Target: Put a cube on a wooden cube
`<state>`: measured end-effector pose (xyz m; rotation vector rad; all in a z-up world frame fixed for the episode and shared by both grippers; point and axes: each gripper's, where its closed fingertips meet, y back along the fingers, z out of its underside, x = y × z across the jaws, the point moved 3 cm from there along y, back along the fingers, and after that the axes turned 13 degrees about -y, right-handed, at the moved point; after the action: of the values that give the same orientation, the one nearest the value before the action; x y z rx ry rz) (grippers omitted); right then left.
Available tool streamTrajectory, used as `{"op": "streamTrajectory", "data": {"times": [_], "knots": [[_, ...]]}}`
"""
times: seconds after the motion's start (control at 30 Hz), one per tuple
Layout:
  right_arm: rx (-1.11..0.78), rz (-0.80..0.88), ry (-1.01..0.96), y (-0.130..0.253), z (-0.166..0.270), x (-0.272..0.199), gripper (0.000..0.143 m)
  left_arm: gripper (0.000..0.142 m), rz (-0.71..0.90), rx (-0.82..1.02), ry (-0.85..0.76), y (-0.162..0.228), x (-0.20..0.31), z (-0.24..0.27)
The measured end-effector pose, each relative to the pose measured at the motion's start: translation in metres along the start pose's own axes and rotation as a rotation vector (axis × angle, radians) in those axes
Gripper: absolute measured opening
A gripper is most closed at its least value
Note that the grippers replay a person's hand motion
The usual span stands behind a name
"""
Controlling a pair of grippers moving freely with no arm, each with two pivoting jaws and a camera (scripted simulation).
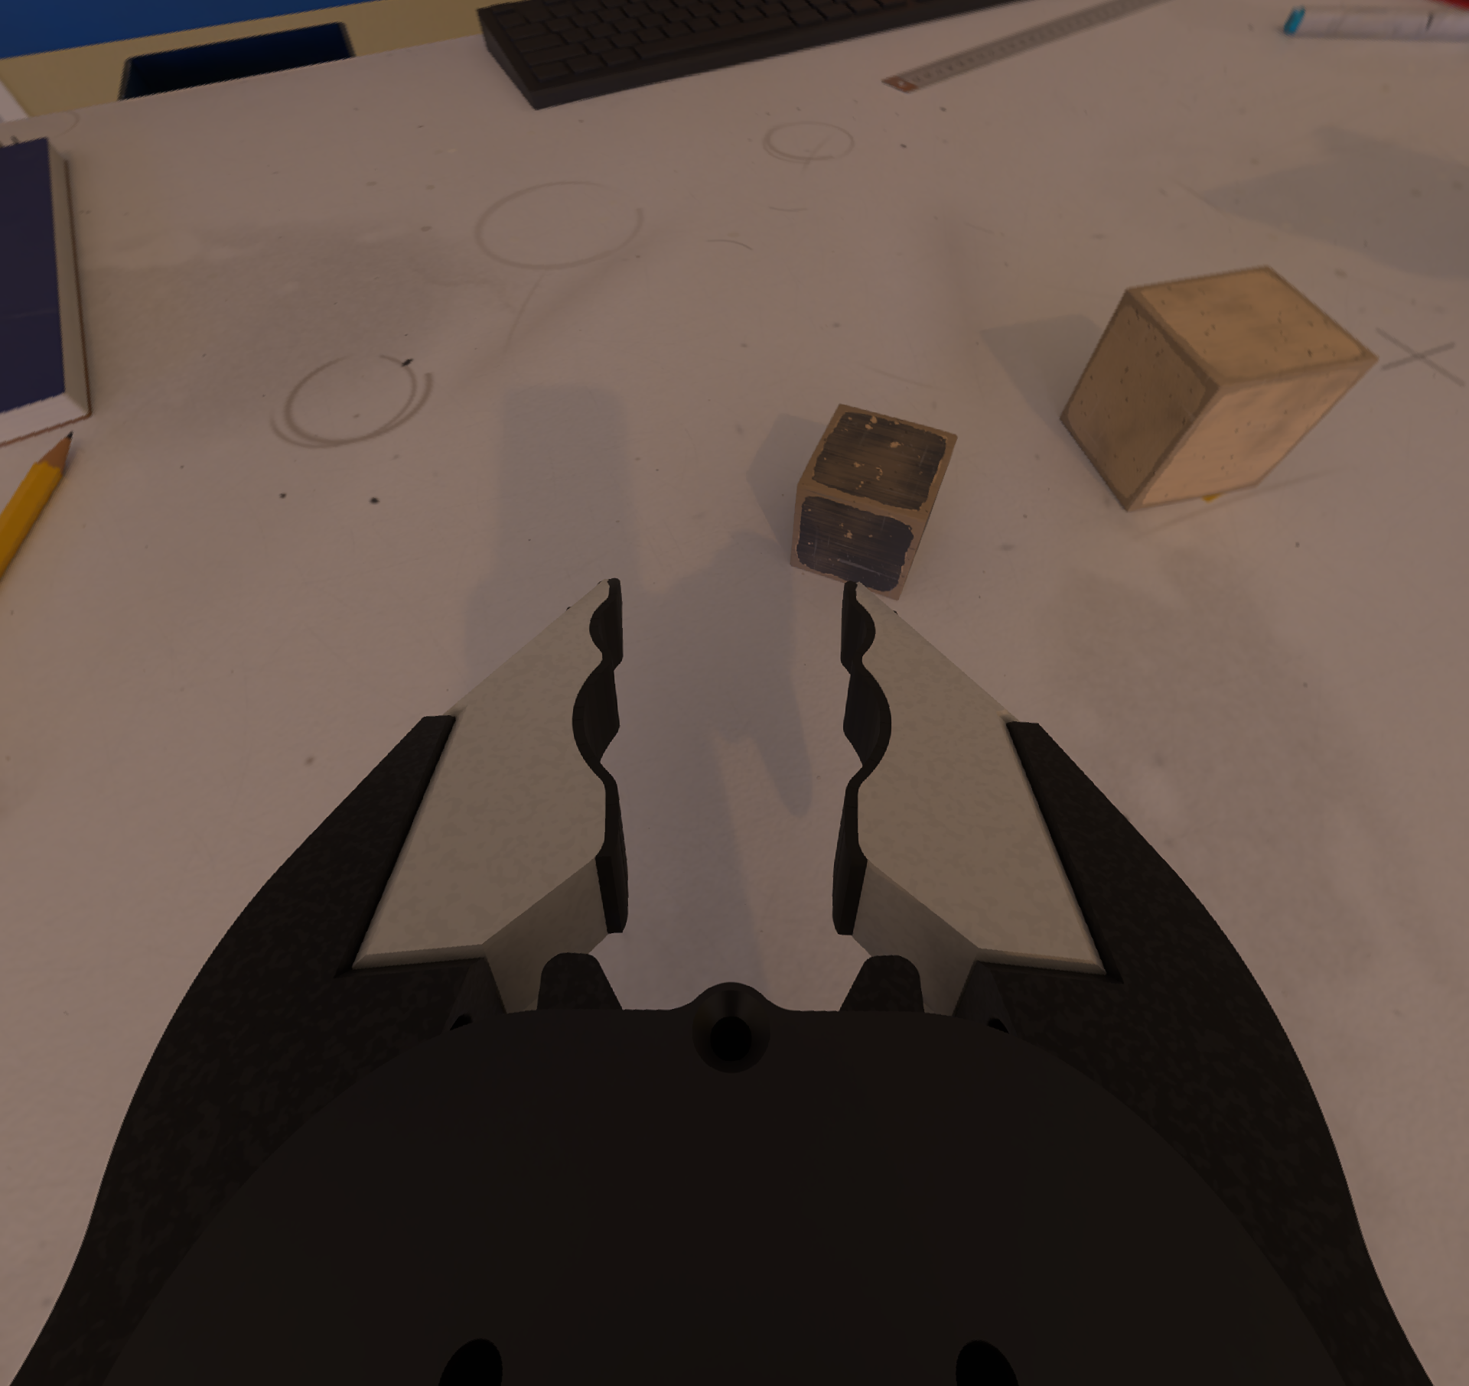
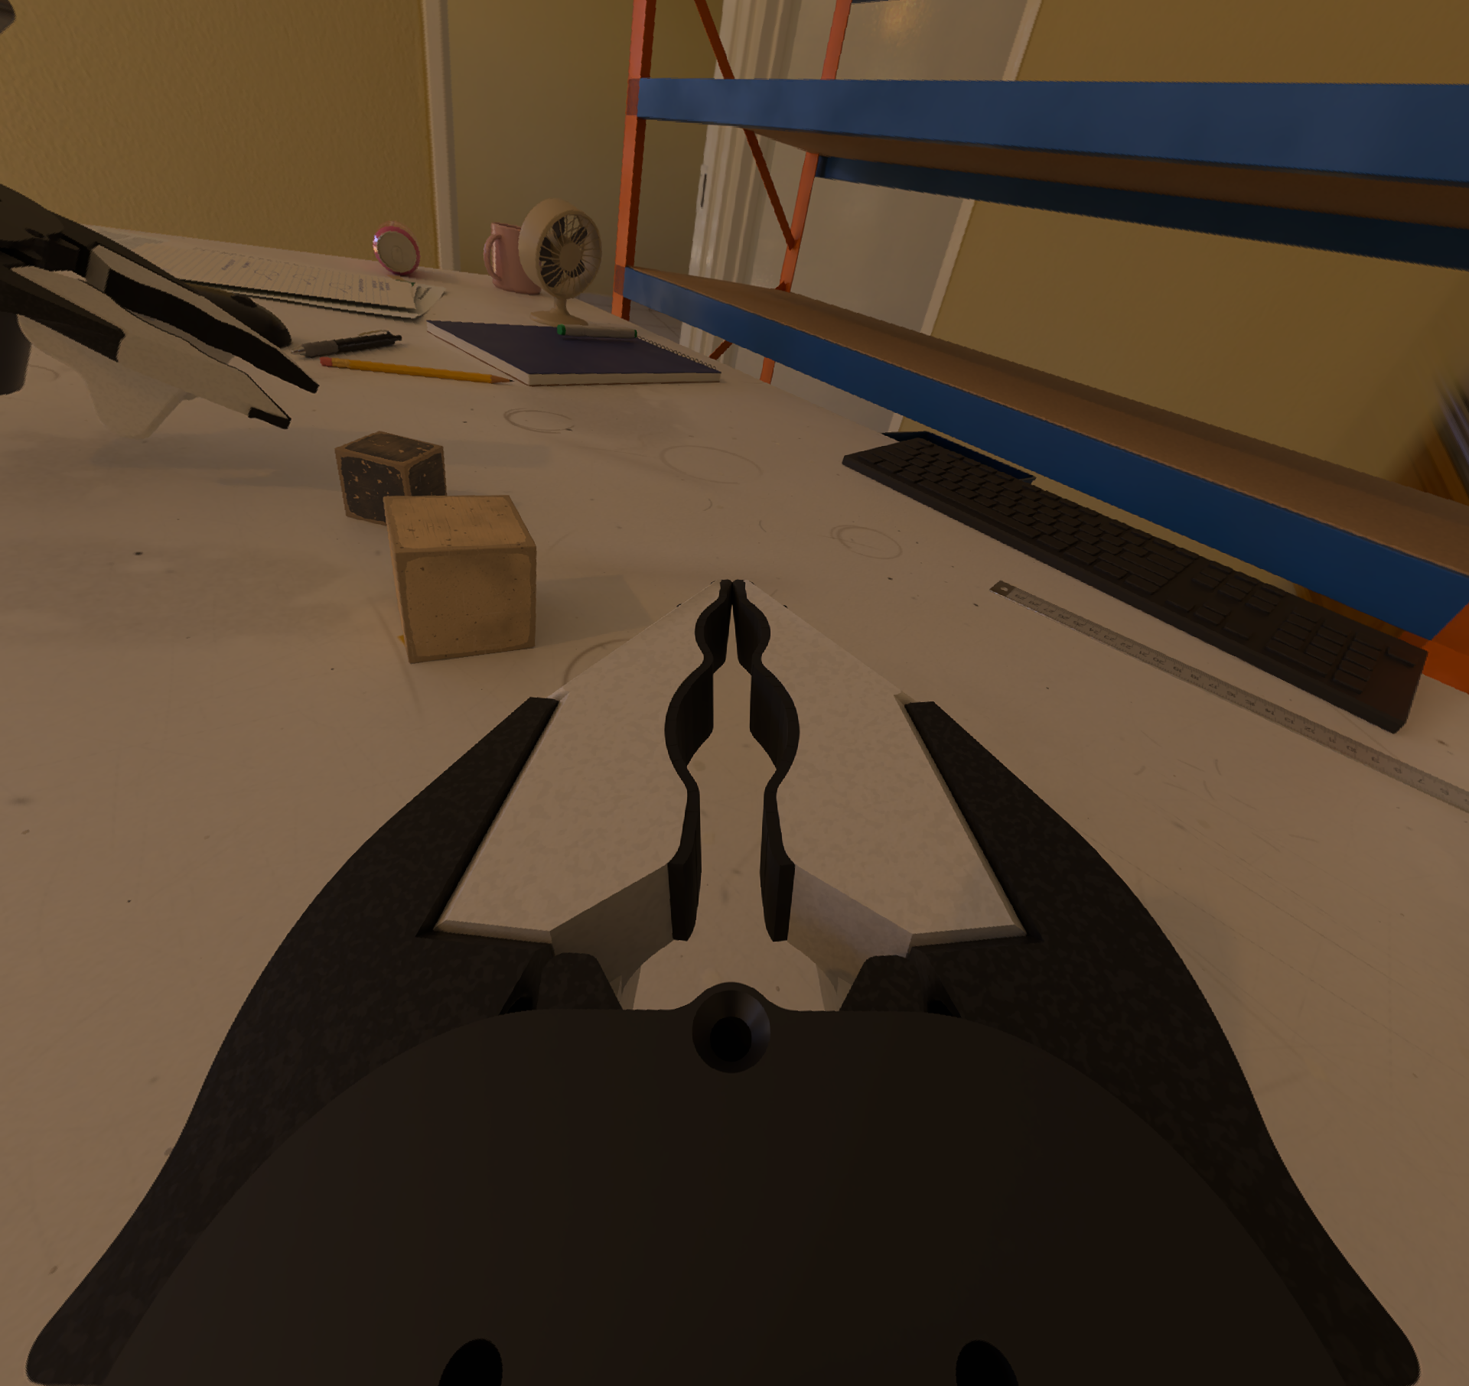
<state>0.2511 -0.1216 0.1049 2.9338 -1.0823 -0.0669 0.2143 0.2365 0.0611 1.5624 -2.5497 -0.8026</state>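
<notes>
A small dark-faced cube sits on the white table, just beyond and right of my left gripper's right fingertip. A larger pale wooden cube stands farther right. My left gripper is open and empty, above the table. In the right wrist view the wooden cube is left of my right gripper, which is shut and empty. The dark cube lies behind it. The left gripper shows at far left, open, above and left of the dark cube.
A black keyboard and a metal ruler lie at the table's back. A yellow pencil and a dark notebook lie left. A shelf rack, fan and mug stand beyond.
</notes>
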Motion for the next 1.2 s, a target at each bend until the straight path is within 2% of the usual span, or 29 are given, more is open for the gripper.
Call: {"op": "streamTrajectory", "data": {"times": [0.1,0.27,0.4,0.5,0.63,0.7,0.83,1.0,1.1,1.2], "knots": [[0.006,0.002,0.004,0.0,0.0,0.0,0.0,0.056,0.026,-0.026,-0.107,-0.006,0.003,-0.001],[0.005,0.002,0.012,0.0,0.0,-0.001,0.0,0.048,0.021,-0.173,-0.214,-0.024,0.014,0.006],[-0.013,-0.001,0.027,-0.002,0.002,-0.003,0.0,0.046,0.058,-0.151,-0.305,-0.031,0.039,-0.003],[-0.016,0.0,0.041,-0.002,0.002,-0.004,0.0,0.044,0.05,-0.116,-0.29,-0.029,0.041,-0.008],[-0.017,-0.001,0.057,-0.002,0.003,-0.005,0.0,0.044,0.068,0.006,-0.167,-0.019,0.025,-0.015],[-0.019,0.0,0.065,-0.002,0.003,-0.006,0.0,0.049,0.104,0.022,-0.132,-0.019,0.018,-0.015],[-0.028,0.005,0.085,-0.004,0.004,-0.007,0.0,0.064,0.278,-0.009,-0.127,-0.032,0.022,-0.015],[-0.055,0.009,0.128,-0.007,0.007,-0.01,0.0,0.076,0.267,0.091,-0.147,-0.032,0.019,-0.026],[-0.07,0.013,0.164,-0.008,0.01,-0.013,0.0,0.075,0.246,0.175,-0.095,-0.024,0.012,-0.031],[-0.079,0.024,0.191,-0.009,0.011,-0.014,0.0,0.071,0.255,0.122,-0.152,-0.028,0.013,-0.025]]}}
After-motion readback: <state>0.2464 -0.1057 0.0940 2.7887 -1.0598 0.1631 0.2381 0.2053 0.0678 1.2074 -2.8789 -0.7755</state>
